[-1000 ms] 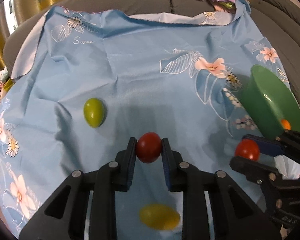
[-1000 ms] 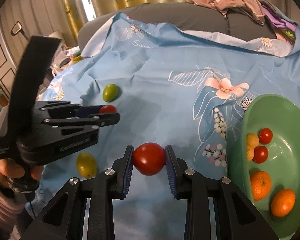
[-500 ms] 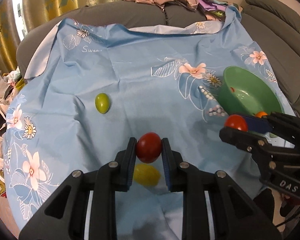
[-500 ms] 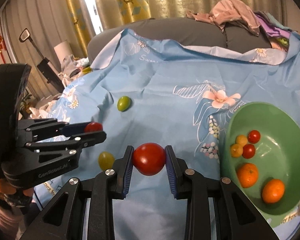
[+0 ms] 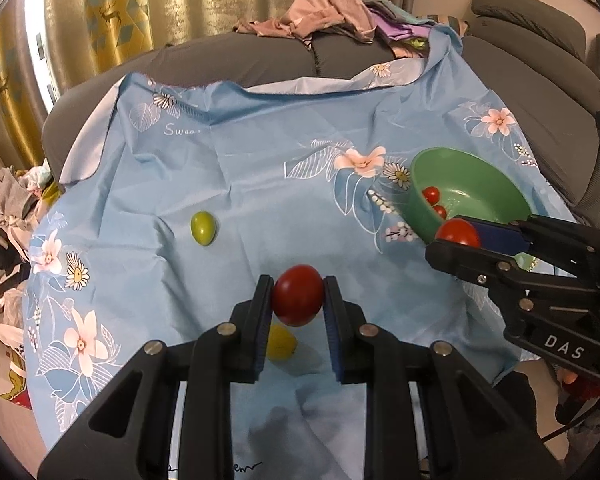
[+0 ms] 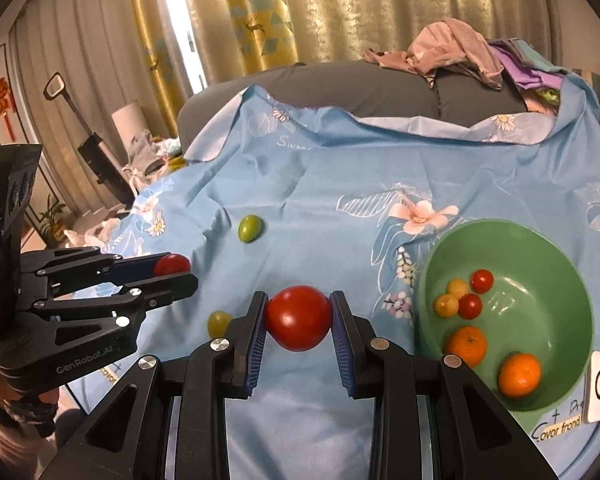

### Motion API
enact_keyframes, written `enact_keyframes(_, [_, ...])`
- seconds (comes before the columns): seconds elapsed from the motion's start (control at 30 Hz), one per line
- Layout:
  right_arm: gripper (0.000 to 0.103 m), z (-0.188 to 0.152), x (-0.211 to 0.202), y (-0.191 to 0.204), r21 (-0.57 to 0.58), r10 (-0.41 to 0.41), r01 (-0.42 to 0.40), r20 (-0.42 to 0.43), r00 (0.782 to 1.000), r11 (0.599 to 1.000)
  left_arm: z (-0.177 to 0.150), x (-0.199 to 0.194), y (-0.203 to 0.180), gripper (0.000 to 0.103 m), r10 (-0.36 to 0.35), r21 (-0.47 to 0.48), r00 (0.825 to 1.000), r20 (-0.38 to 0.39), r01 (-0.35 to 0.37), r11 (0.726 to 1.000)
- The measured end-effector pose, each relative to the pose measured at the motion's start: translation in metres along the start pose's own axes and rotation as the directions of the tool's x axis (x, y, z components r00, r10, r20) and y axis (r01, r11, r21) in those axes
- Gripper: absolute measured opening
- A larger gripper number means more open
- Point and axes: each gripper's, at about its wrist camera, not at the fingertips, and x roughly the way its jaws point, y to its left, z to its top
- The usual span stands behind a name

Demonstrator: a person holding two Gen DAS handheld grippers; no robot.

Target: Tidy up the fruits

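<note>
Two tomatoes ride clamped above the cloth, one in the left gripper, one in the right gripper; next, probably, release over the green bowl.

A home living room — grey sofa, gold curtains.

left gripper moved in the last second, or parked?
Yes. The left gripper, shut on a red tomato, has risen and pulled back: in its own view the blue cloth and green bowl look smaller and farther.
</note>
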Motion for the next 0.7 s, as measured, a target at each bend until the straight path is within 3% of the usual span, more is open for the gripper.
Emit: enact_keyframes(0.7, [0.033,-0.002,-0.028,-0.024,0.039,-0.020,0.017,0.069,0.997,0.999,0.021,-0.011,-0.039,0.024,-0.010,0.088,0.999,0.038,0.006,0.996])
